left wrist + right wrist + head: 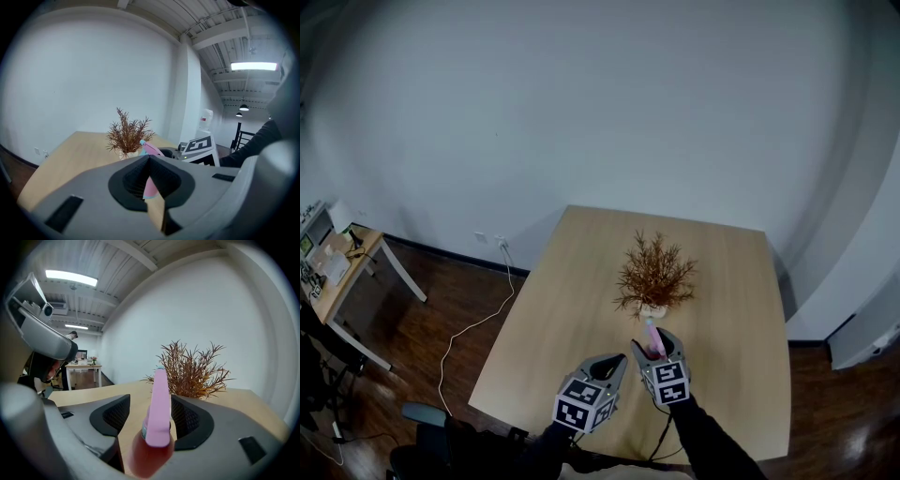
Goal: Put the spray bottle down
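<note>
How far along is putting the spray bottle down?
Looks done: the right gripper's jaws stand apart, with table showing on both sides of the upright bottle, so nothing grips it. In hand: nothing; the left gripper is shut. Left: drawing the right gripper clear. The bottle's base is too blurred to confirm that it rests on the table.

Grey left gripper (617, 362) and right gripper (656, 339), black-and-white marker cubes (584, 403), dark sleeves (712, 446)

Light wooden table (572, 309) at centre frame, bearing a dried brown plant (654, 270) in a small white pot (652, 309). Left of it: dark wood floor (412, 323) with a trailing white cable (478, 323); cluttered desk (339, 270) at the left edge. White wall (600, 103) above.
</note>
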`<state>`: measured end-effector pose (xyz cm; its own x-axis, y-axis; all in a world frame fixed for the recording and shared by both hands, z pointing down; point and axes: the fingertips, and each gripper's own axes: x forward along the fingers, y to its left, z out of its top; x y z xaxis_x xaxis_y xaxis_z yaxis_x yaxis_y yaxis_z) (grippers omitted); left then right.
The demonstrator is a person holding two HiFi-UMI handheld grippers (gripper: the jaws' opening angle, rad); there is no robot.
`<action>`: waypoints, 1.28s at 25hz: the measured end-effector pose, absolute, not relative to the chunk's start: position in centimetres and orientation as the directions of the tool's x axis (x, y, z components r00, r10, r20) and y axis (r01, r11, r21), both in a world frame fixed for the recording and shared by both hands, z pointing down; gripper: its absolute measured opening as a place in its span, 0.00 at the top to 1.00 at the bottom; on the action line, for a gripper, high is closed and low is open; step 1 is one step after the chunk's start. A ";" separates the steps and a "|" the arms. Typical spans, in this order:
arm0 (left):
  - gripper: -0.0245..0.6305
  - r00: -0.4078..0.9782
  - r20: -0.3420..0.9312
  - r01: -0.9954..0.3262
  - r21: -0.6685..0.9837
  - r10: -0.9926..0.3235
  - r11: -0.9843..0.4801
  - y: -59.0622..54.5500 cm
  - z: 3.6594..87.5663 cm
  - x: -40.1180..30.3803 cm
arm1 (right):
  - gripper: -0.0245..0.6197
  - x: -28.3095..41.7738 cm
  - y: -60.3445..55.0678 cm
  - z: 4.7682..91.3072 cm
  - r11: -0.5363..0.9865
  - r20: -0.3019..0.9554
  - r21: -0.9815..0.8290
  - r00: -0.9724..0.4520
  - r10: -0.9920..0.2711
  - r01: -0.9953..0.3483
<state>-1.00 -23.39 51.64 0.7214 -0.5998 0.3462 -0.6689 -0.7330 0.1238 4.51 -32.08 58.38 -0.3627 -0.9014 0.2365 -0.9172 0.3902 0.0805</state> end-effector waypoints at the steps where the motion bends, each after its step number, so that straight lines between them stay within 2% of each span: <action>1: 0.97 0.722 0.346 -0.668 0.123 -0.599 -0.734 -23.4 51.5 -0.9 | 0.57 4.5 -31.9 58.3 0.394 0.237 0.079 -0.366 -0.900 -0.916; 2: 0.97 0.723 0.346 -0.667 0.123 -0.599 -0.735 -23.3 51.5 -0.9 | 0.57 4.6 -31.8 58.4 0.394 0.238 0.079 -0.367 -0.899 -0.916; 3: 0.97 0.723 0.346 -0.667 0.122 -0.598 -0.735 -23.3 51.5 -0.8 | 0.50 4.8 -31.8 58.5 0.393 0.239 0.079 -0.365 -0.900 -0.916; 4: 0.97 0.724 0.346 -0.666 0.122 -0.597 -0.736 -23.3 51.5 -0.7 | 0.50 5.0 -31.6 58.6 0.391 0.238 0.078 -0.364 -0.901 -0.917; 10: 0.97 0.726 0.347 -0.662 0.122 -0.593 -0.739 -23.5 51.5 -0.4 | 0.50 6.0 -29.9 57.7 0.390 0.227 0.067 -0.367 -0.902 -0.918; 18: 0.97 0.734 0.347 -0.655 0.133 -0.584 -0.744 -23.0 51.7 0.4 | 0.50 9.1 -25.4 54.7 0.362 0.152 0.027 -0.354 -0.923 -0.932; 19: 0.97 0.735 0.346 -0.654 0.134 -0.583 -0.744 -22.8 51.7 0.5 | 0.51 9.6 -24.8 54.1 0.353 0.140 0.023 -0.347 -0.927 -0.935; 26: 0.97 0.749 0.304 -0.646 0.133 -0.589 -0.752 -22.5 50.1 1.1 | 0.99 12.9 -22.1 49.2 0.292 0.069 -0.003 -0.292 -0.954 -0.956; 32: 0.97 0.751 0.281 -0.645 0.123 -0.597 -0.754 -21.8 48.7 1.4 | 0.99 13.9 -20.9 46.0 0.299 0.078 -0.012 -0.299 -0.951 -0.954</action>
